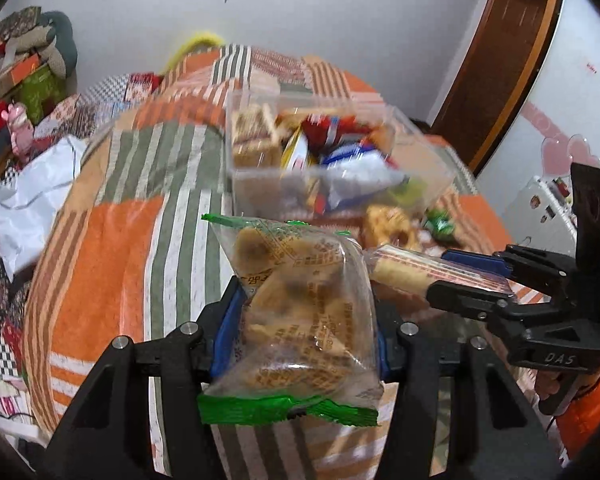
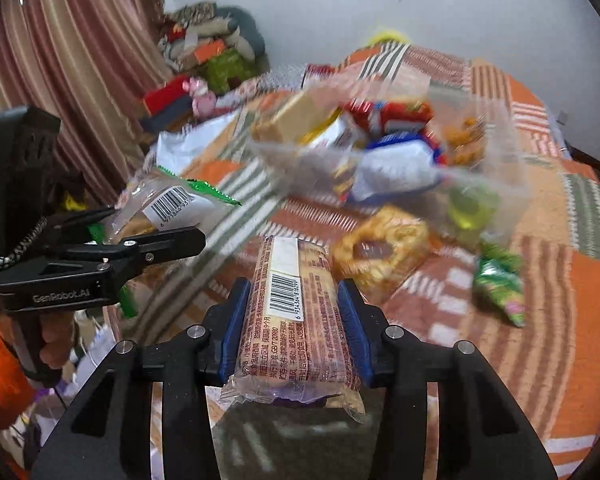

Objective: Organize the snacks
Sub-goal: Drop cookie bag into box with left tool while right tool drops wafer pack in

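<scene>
My left gripper [image 1: 300, 320] is shut on a clear green-edged pastry packet [image 1: 300, 312], held above the bed; it also shows in the right wrist view [image 2: 160, 204]. My right gripper [image 2: 296, 316] is shut on a long biscuit bar packet [image 2: 296, 312] with a barcode; the bar also shows in the left wrist view [image 1: 428, 270]. A clear plastic box [image 1: 260, 176] full of snacks stands ahead on the bed and shows in the right wrist view [image 2: 496, 148] too. Both packets are short of the box.
Loose on the striped orange bedspread [image 1: 112, 240] lie a round cookie packet [image 2: 380, 248], a small green packet [image 2: 500, 284] and a yellow-green item [image 2: 472, 204]. A white bag [image 1: 32, 196] lies at the left. Clutter is piled by the wall [image 2: 212, 44].
</scene>
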### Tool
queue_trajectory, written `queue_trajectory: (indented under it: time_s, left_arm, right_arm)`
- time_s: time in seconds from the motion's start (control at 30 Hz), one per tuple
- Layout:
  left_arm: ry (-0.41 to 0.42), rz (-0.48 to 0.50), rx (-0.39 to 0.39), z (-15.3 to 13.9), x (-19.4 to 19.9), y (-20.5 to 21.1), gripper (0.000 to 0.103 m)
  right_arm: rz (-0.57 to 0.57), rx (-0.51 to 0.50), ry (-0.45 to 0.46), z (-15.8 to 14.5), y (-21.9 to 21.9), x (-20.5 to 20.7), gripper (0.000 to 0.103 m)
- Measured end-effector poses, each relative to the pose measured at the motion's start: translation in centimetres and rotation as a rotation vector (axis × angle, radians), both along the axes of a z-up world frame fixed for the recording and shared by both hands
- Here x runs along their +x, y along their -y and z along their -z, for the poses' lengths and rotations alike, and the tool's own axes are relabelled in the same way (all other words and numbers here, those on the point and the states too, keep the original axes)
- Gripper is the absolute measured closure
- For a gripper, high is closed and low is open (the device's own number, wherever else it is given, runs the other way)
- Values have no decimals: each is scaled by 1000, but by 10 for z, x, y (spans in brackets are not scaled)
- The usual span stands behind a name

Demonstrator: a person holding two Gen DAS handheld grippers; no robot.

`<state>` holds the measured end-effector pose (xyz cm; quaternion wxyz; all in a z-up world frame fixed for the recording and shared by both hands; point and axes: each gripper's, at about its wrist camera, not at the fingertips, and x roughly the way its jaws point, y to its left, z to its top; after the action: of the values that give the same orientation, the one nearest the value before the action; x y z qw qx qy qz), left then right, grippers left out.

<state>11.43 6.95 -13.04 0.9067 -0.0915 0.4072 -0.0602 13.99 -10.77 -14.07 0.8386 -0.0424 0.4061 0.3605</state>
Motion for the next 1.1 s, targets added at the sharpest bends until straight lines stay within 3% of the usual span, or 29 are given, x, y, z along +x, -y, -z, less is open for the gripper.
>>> queue_trajectory:
  time_s: [0.27,0.63,0.87,1.1]
  left_arm:
    - [91,-4,-11,-38,17,6,50]
    - [165,-29,9,-71,67,8,50]
    - [183,-37,10,-80,100,9,49]
    - [156,-45,42,-69,136,12,49]
  right_arm:
    - [115,54,115,-40,27,17,61]
    - [231,121,197,-74,42,56,61]
    - [251,115,223,-77,33,82,61]
    - [263,112,198,-65,21,108,61]
